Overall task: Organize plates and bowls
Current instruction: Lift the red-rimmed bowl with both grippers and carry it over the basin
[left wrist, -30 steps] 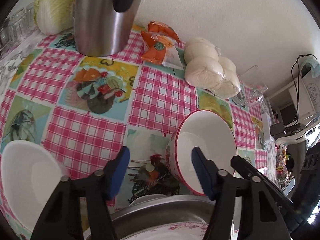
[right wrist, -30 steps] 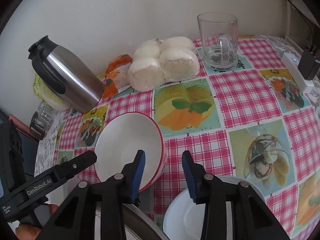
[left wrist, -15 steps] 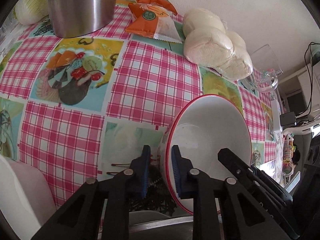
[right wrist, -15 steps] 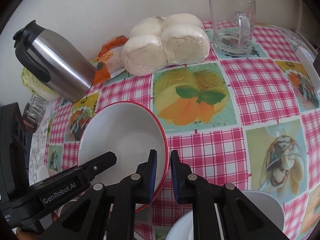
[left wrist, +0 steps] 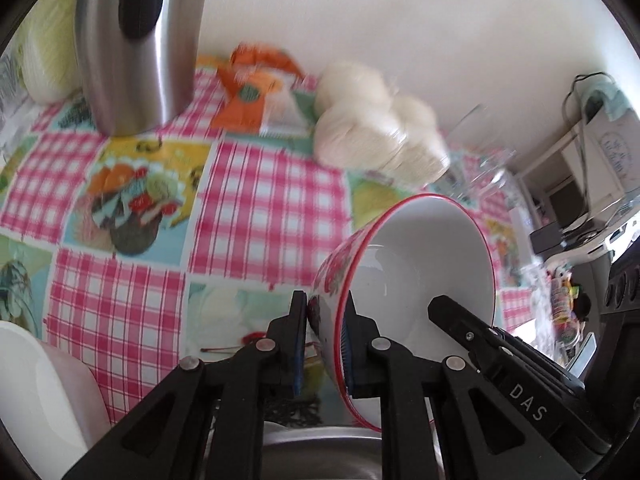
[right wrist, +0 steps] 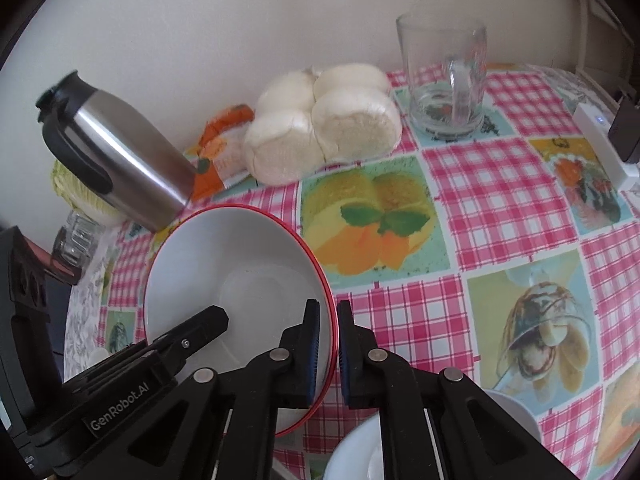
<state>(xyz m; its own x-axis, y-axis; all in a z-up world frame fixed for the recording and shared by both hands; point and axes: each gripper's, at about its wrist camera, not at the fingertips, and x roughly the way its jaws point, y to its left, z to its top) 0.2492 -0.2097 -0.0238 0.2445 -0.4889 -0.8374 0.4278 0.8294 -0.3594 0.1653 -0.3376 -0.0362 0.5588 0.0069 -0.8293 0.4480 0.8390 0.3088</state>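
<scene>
1. Left gripper point(left wrist: 323, 346) jaws clamped on red-rimmed bowl point(left wrist: 416, 276) wall, one pad inside, one outside.
2. Right gripper point(right wrist: 328, 354) jaws pinched on the opposite rim.
3. Bowl tilted over checked surface point(right wrist: 500, 208).
4. Steel jug point(right wrist: 116, 156), buns point(right wrist: 324, 124), glass mug point(right wrist: 444, 76) behind.

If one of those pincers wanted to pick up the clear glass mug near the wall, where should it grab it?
Probably the rim. The glass mug stands upright with its mouth open and nothing over it, so coming down from above, one finger inside and one outside the thin wall, looks easiest. Its handle faces the camera and is a narrower target. Both grippers are busy clamping the red-rimmed bowl.
</scene>
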